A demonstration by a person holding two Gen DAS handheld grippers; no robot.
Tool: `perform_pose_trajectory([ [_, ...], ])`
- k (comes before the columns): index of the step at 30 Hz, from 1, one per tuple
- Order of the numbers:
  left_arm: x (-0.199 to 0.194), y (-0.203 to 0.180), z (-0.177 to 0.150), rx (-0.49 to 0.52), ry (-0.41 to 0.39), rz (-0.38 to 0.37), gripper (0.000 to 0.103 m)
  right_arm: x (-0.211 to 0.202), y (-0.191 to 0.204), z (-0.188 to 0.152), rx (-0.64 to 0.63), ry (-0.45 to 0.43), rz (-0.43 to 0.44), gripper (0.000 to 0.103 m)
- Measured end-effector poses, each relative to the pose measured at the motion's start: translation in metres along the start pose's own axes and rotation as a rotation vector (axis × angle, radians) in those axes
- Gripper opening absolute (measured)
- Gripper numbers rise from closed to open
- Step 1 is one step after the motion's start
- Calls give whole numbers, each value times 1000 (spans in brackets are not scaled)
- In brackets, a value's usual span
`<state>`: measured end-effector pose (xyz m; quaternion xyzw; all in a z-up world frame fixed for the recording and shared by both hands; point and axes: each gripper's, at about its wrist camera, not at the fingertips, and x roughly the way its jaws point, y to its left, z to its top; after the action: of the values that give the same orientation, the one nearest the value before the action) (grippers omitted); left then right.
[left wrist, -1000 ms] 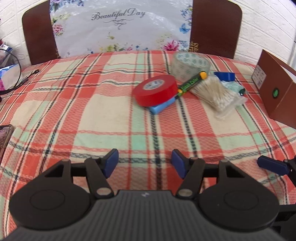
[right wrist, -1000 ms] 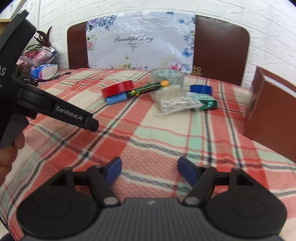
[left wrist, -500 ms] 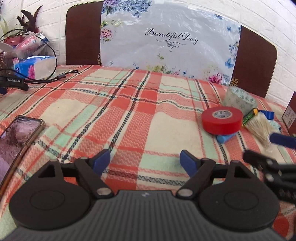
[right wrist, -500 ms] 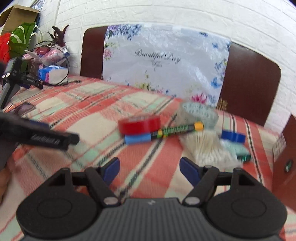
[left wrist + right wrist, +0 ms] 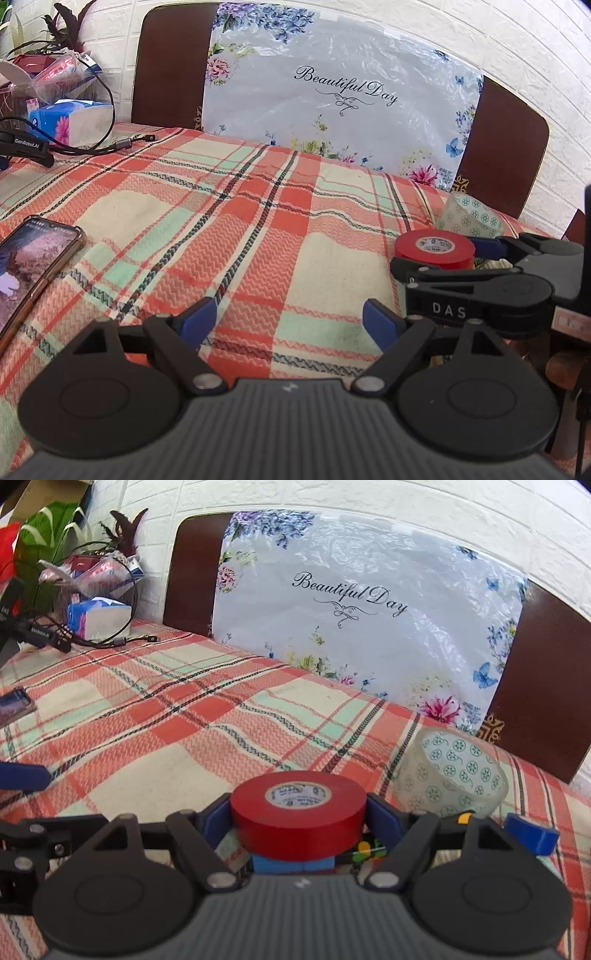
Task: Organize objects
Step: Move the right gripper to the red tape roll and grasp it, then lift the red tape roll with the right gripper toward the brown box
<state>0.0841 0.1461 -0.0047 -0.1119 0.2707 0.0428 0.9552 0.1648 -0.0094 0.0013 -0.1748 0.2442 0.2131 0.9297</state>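
The left gripper (image 5: 288, 321) hangs over the worktop (image 5: 229, 229), which has a red, green and cream checked cloth on it. Its blue fingers (image 5: 195, 321) are far apart and are opening more. Nothing is between them, only cloth.

The right gripper (image 5: 299, 821) is just to the right of it, low over the cloth. The red tape (image 5: 299, 797) sits right between its two blue fingers (image 5: 216, 819). The fingers are wide, one on each side of the roll, right up against it. I cannot tell if they squeeze it or only sit beside it. The red tape lies flat on top of a blue block (image 5: 291, 864), with its white middle facing up.

A little way past the red tape, to the right, is a see-through tape roll (image 5: 450, 775) with green round patterns. It is tipped up on its edge. Beside that, further right, is a small blue tape roll (image 5: 532, 836).

On the left side of the worktop lies a phone (image 5: 33, 266) with its screen lit. Further back on the left is a blue and white tissue pack (image 5: 70, 118), and a black cable (image 5: 122, 144) curls on the cloth near it.

At the far edge are dark brown chairs (image 5: 166, 62). A flowery plastic bag (image 5: 332, 103) that says "Beautiful Day" leans on them. Behind is a white brick wall (image 5: 517, 44).
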Motion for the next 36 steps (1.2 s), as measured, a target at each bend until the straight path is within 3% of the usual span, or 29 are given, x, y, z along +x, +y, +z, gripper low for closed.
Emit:
perform_pose_trajectory([
  [8,1,5,1,-30,-1,-14,89,-51,10,-23,-81,-39,35,77],
  [14,2,2,2,-9,3,-3,89,-115,9,-70,-91,22,71,77],
  [23,2,-26,1,132,86,50,90,-177,-21,-115,69,87,-2,77],
  [27,-22,-54,-5,123,167,-100,84,-183,-30,-123,114,93,8,80],
  [32,-40,-90,-8,130,358,-328,74,-187,-27,-126,98,79,4,81],
  [36,-40,-111,-18,107,484,-429,74,-191,-31,-131,132,72,17,82],
])
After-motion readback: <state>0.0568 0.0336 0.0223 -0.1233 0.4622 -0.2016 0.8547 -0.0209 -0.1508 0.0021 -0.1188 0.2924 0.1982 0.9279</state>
